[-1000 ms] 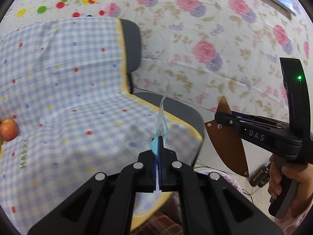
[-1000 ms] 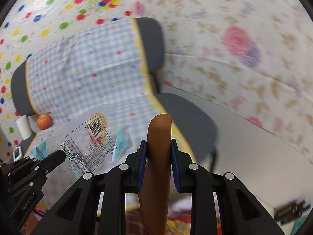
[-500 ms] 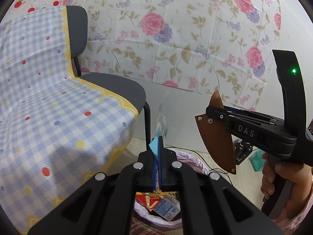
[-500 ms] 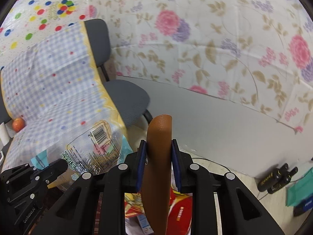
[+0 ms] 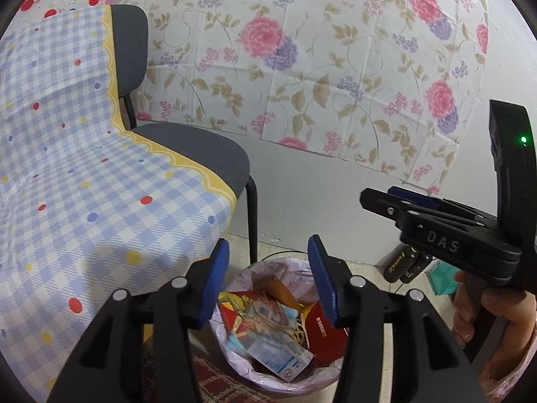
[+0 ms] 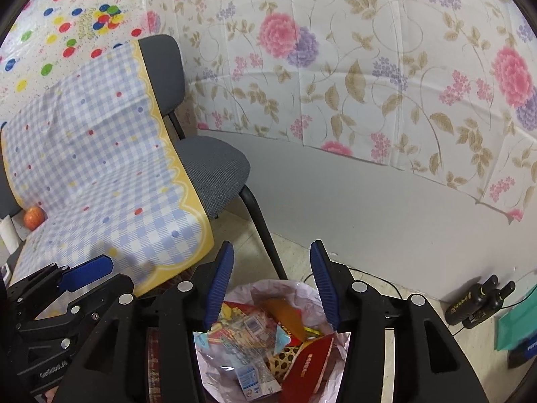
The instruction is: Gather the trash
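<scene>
A trash bin with a pink liner (image 5: pixel 258 270) (image 6: pixel 303 290) stands on the floor beside the chair. It holds mixed trash: a red packet (image 5: pixel 324 330) (image 6: pixel 308 366), a small carton (image 5: pixel 285 357) (image 6: pixel 250 377), a clear wrapper, and a brown piece (image 5: pixel 280 288) (image 6: pixel 285 315). My left gripper (image 5: pixel 268 280) is open and empty above the bin. My right gripper (image 6: pixel 270 283) is open and empty above the bin too. The right gripper also shows in the left wrist view (image 5: pixel 379 198), and the left gripper in the right wrist view (image 6: pixel 84 270).
A grey chair (image 5: pixel 198 154) (image 6: pixel 211 168) under a blue checked cloth (image 5: pixel 84 181) (image 6: pixel 100 154) stands left of the bin. An apple (image 6: pixel 33 216) lies on the cloth. Black devices (image 6: pixel 476 305) and a teal object (image 6: pixel 513 327) lie on the floor by the wall.
Both grippers opened over the bin. The clear wrapper left the left gripper and the brown piece left the right gripper; both now lie in the bin.
</scene>
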`<action>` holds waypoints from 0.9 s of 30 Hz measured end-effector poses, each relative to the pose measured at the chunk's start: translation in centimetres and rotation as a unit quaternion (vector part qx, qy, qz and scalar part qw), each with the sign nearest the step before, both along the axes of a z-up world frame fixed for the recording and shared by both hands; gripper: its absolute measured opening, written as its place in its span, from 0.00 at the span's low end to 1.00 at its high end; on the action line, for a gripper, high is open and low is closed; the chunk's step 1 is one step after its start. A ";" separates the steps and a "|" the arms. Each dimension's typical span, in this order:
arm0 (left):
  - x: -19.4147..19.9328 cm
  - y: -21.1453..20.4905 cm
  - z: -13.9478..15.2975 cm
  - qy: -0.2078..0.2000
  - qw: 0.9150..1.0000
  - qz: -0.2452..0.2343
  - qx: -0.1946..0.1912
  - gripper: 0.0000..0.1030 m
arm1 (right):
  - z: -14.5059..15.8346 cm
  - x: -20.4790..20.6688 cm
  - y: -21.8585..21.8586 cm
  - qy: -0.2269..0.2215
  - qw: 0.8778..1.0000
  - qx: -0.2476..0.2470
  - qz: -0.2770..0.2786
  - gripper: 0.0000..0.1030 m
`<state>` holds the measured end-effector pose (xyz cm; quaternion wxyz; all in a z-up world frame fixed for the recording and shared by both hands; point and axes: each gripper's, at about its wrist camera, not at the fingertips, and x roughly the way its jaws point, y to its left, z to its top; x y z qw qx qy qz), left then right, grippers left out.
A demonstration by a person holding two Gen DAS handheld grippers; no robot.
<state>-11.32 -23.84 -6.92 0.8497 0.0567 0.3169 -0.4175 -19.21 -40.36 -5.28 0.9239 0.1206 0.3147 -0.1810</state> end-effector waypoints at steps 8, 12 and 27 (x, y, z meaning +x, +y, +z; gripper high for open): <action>1.3 3.5 2.4 -0.012 0.999 0.051 -0.009 0.62 | 2.5 -0.2 2.5 -0.008 0.999 -0.004 0.034 0.62; 1.5 5.9 4.4 -0.034 0.995 0.092 0.014 0.78 | 4.2 0.2 4.3 -0.015 0.998 0.005 0.065 0.81; 2.1 18.0 9.6 -0.047 0.950 0.296 0.087 0.93 | 9.5 5.3 14.1 -0.020 0.979 -0.016 0.200 0.92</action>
